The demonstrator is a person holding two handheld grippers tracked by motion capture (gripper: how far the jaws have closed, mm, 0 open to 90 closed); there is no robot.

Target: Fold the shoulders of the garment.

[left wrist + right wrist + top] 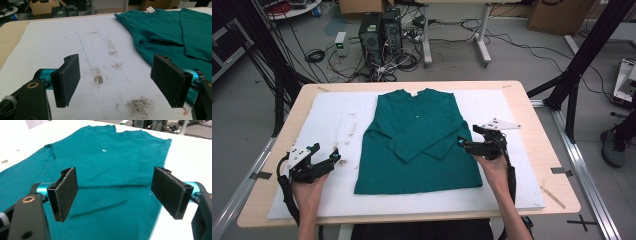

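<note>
A dark green long-sleeved shirt (417, 140) lies flat on the white mat (337, 120), both sleeves folded across its front. My left gripper (333, 158) rests over the mat to the left of the shirt, jaws wide and nothing between them; in the left gripper view (115, 77) stained mat shows between the pads and the shirt (175, 32) lies at the right. My right gripper (462, 143) hovers at the shirt's right edge, open and empty. In the right gripper view (115, 195) the shirt (107, 165) spreads under the jaws.
The mat covers a wooden table (557, 175). Dirty smudges (137, 105) mark the mat near my left gripper. Behind the table, computer towers (379, 30) and cables lie on the floor. A person's shoe (612, 145) stands at the right, beside black frame posts (582, 55).
</note>
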